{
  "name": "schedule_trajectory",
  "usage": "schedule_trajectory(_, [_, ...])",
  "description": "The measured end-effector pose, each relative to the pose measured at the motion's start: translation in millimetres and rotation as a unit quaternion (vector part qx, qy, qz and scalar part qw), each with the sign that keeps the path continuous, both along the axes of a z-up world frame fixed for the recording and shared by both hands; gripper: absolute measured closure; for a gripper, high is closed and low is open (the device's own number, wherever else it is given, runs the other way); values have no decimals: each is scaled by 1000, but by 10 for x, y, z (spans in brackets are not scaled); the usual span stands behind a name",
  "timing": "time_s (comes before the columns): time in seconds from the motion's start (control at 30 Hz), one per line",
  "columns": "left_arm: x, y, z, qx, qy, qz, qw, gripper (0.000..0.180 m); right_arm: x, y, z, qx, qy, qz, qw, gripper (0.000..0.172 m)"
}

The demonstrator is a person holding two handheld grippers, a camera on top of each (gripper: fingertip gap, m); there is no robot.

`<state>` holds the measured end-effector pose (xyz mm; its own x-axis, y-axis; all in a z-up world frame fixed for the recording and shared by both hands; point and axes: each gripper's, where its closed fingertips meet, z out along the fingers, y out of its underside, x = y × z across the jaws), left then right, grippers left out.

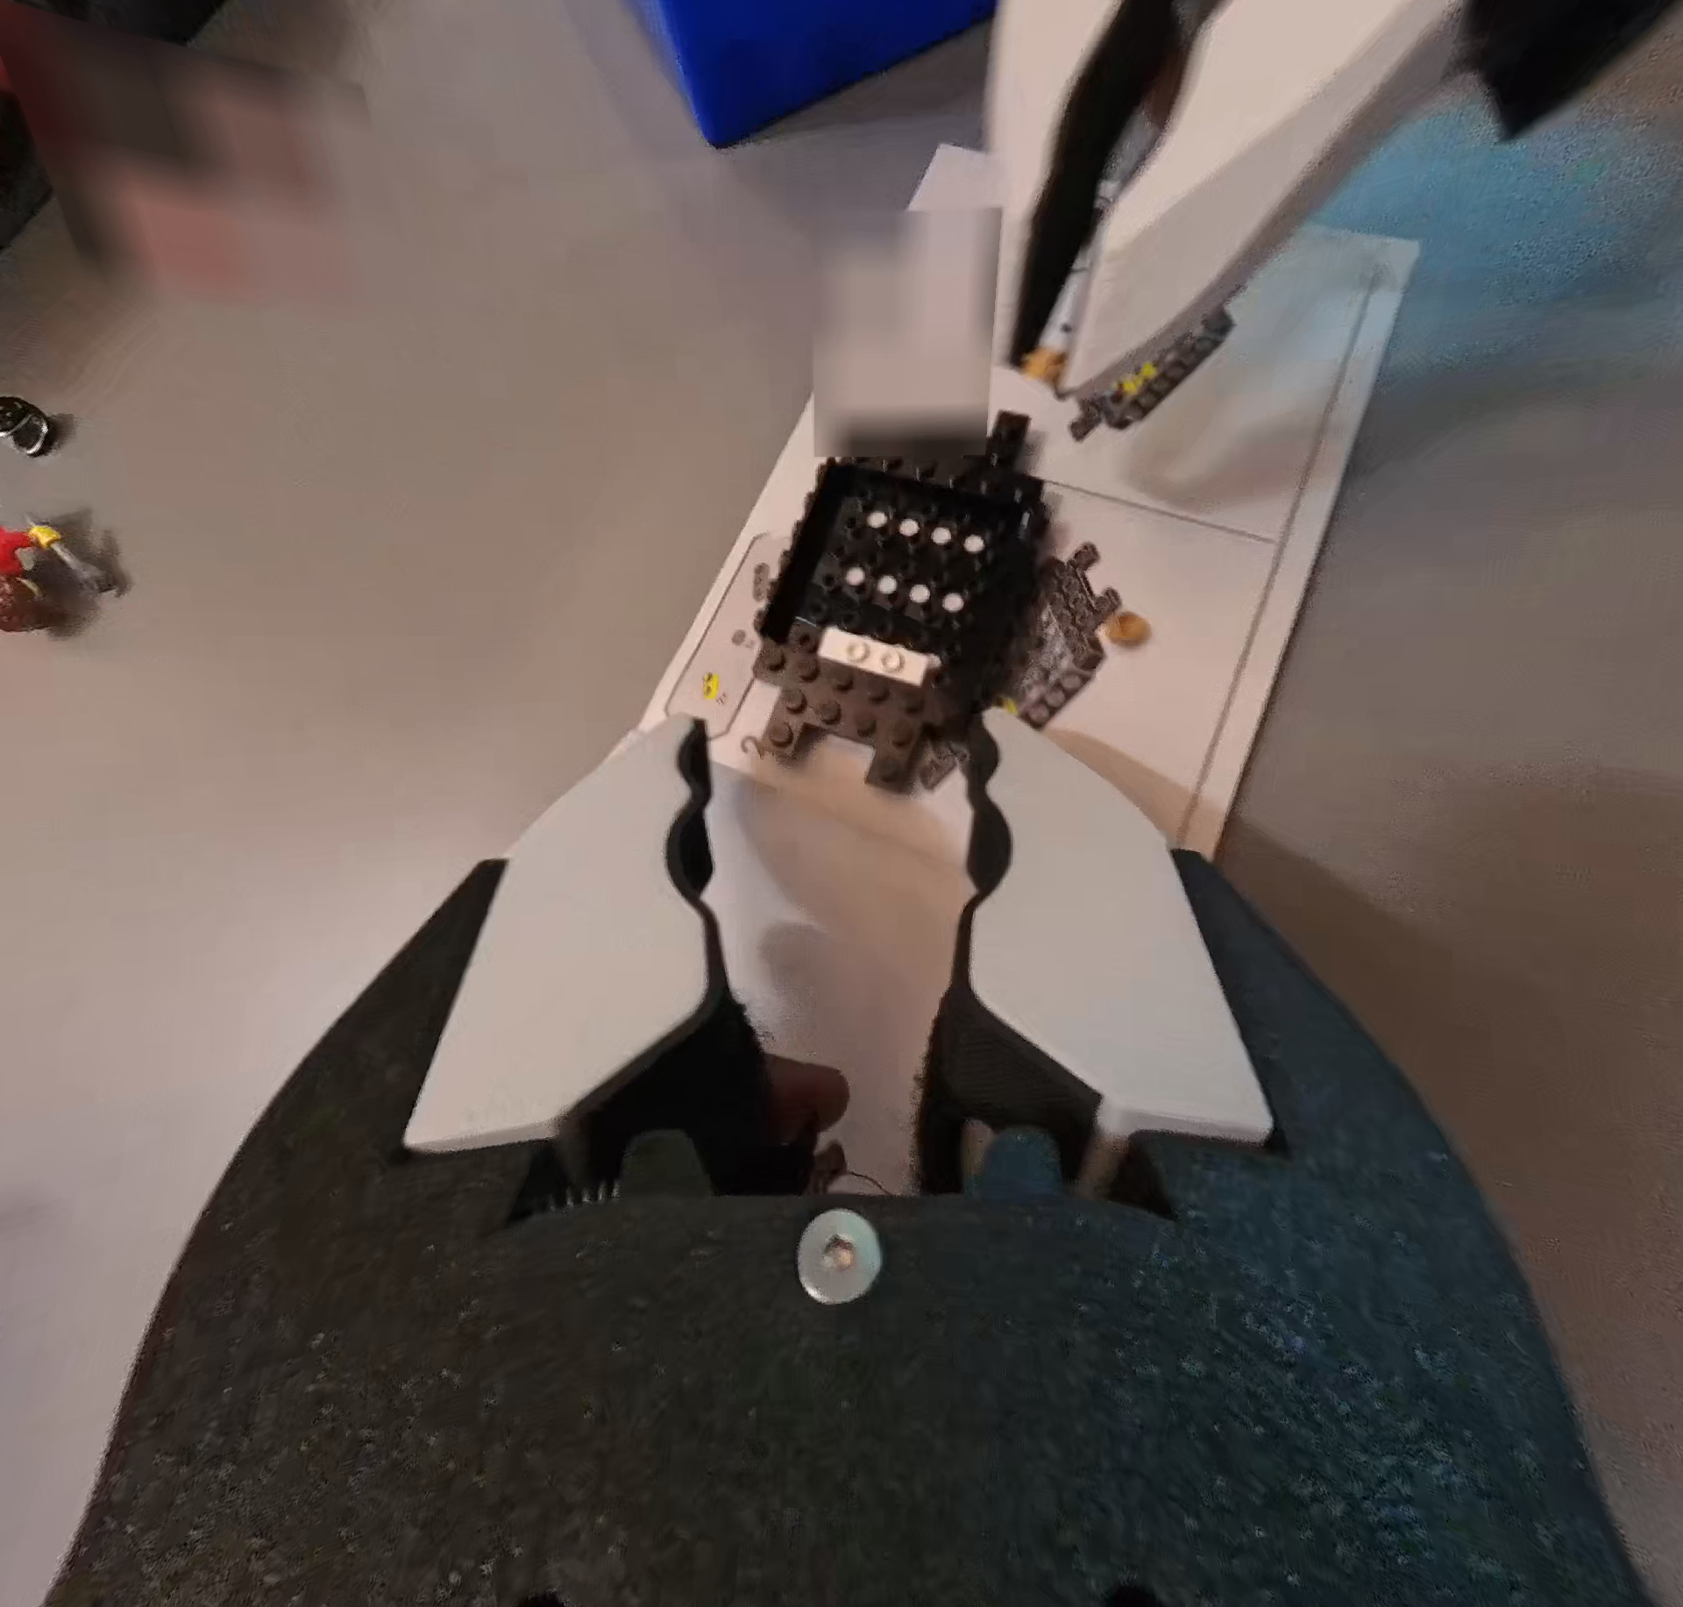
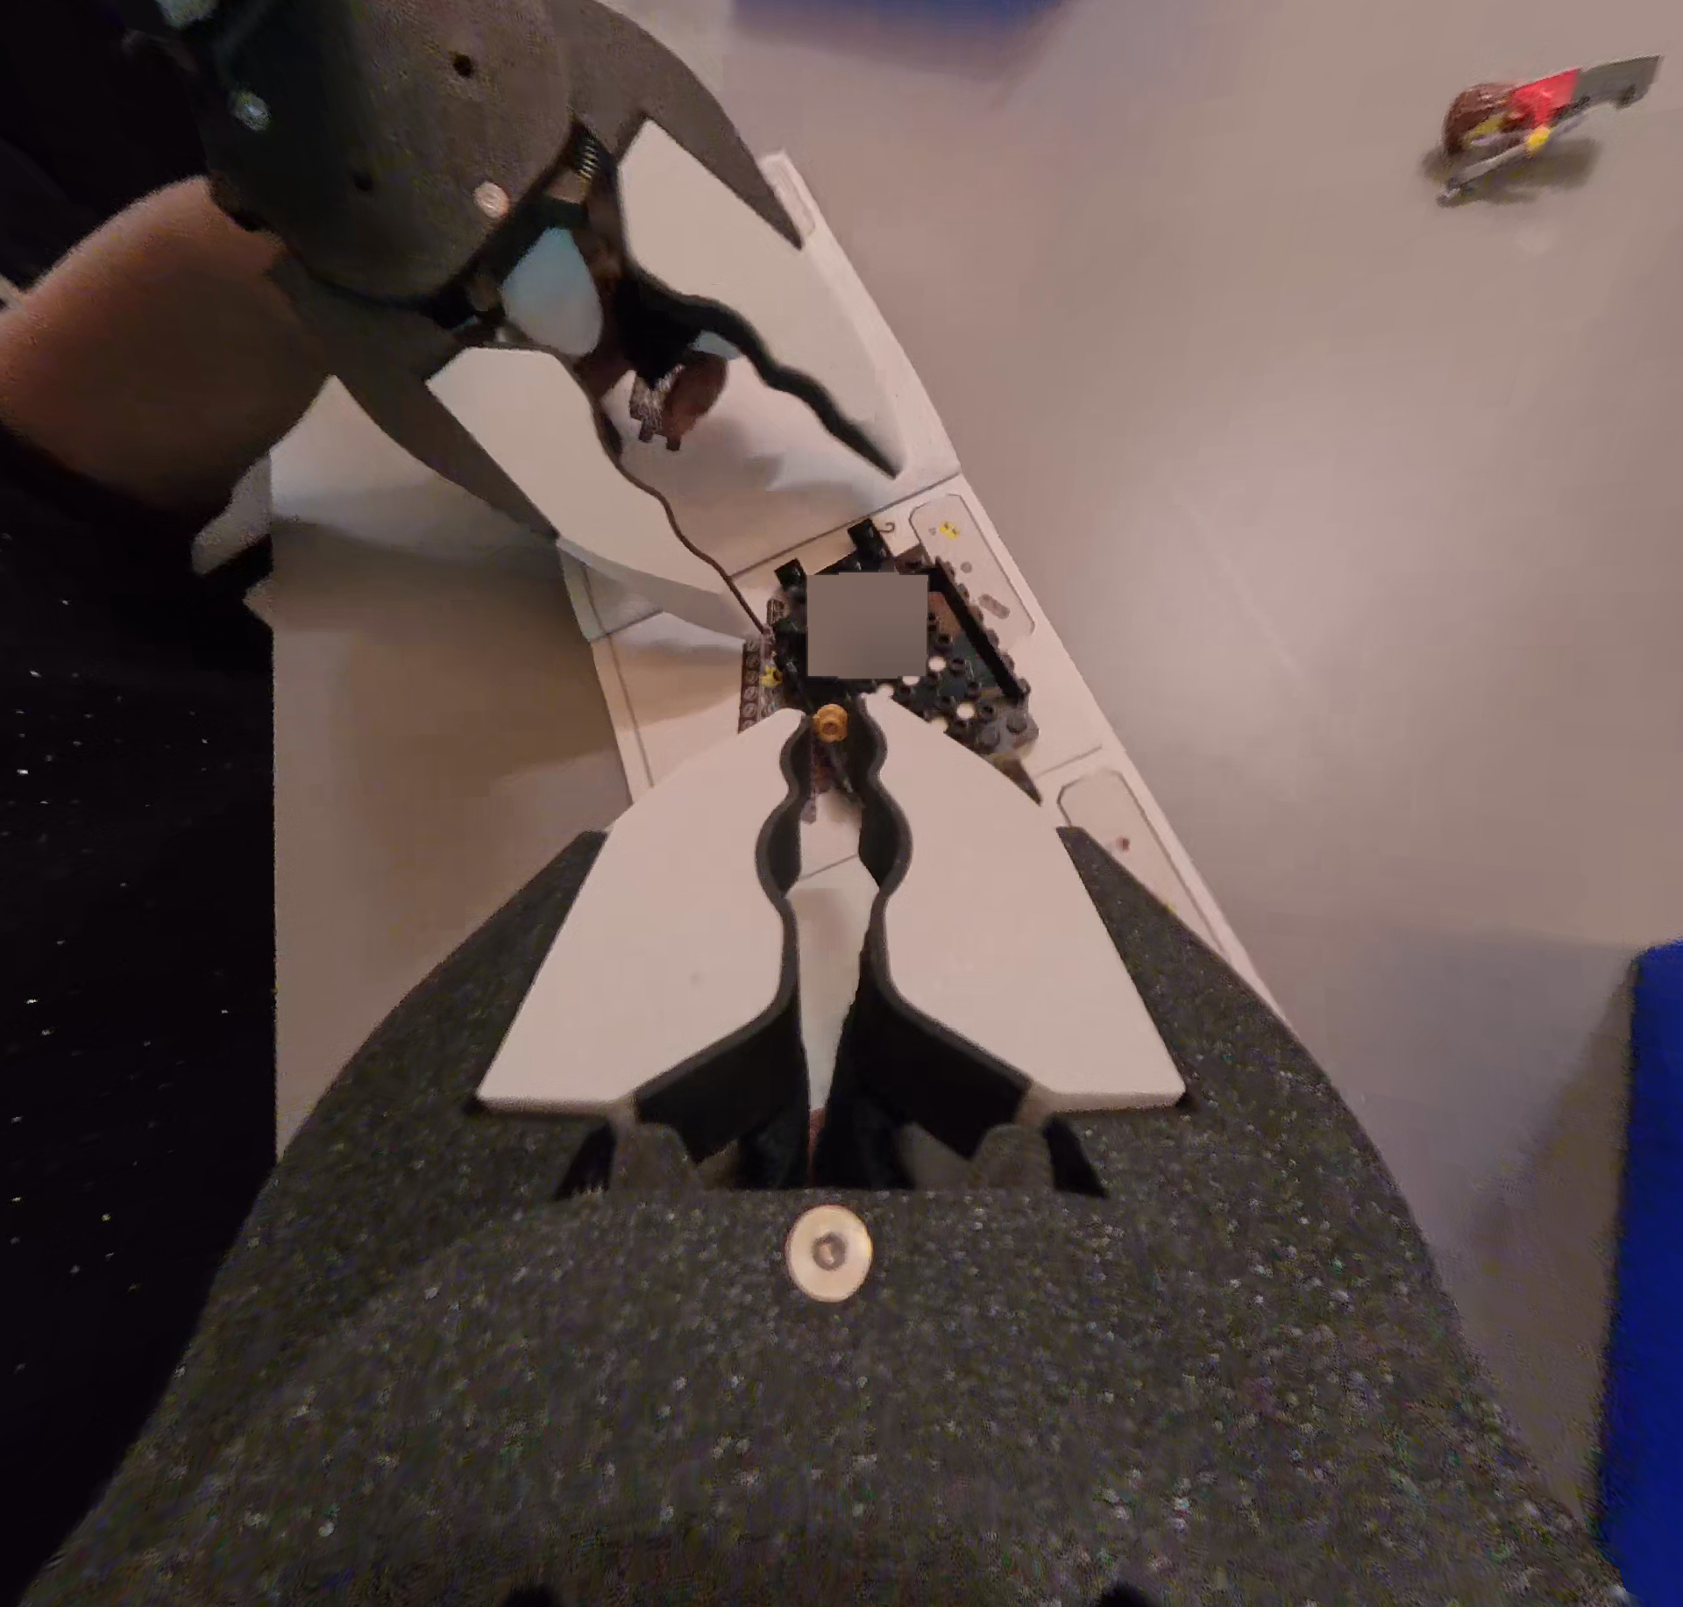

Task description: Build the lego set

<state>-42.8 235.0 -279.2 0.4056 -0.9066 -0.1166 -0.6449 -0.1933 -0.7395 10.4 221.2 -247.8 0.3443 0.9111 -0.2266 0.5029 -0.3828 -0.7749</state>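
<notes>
Black gripper bodies filled the near part of both wrist views. On the far left of the grey table lay a little red and brown toy figure, well apart from everything else. Next came the left gripper. Its two white fingers stood wide apart with nothing between them. Just past its tips sat a black and dark brown brick build with a white brick on its near edge. The build rested on a white paper sheet with drawn lines. A small gold round piece lay on the sheet just right of the build. Far behind stood a blue box.

To the right was the right gripper. Its fingers were almost shut. A small gold stud sat right at its tips, and the pads seemed to pinch it. The tips were at the near edge of the build. A person's arm showed at the left of the right wrist view, behind the left gripper.
</notes>
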Motion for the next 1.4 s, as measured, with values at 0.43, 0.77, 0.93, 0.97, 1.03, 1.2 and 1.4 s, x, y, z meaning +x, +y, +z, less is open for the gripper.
schedule_trajectory(0.43, [-103,-130,151,26,-93,-5,995,146,-393,277,-324,59,-185,83,977,165])
schedule_trajectory(0.77, [-118,-150,225,28,-122,-11,992,145,-433,316,-381,74,-207,77,973,164])
schedule_trajectory(0.93, [-105,-161,184,27,-108,-16,994,145,-435,322,-380,71,-201,72,974,164])
schedule_trajectory(0.97, [-102,-165,179,27,-106,-18,994,145,-434,322,-380,70,-199,71,975,165])
schedule_trajectory(1.03, [-99,-168,171,27,-104,-19,994,145,-431,321,-379,66,-195,68,976,164])
schedule_trajectory(1.2, [-98,-170,166,27,-102,-20,994,145,-438,319,-377,67,-186,65,978,159])
schedule_trajectory(1.4, [-97,-176,164,26,-102,-22,994,145,-445,294,-376,67,-184,70,978,155])
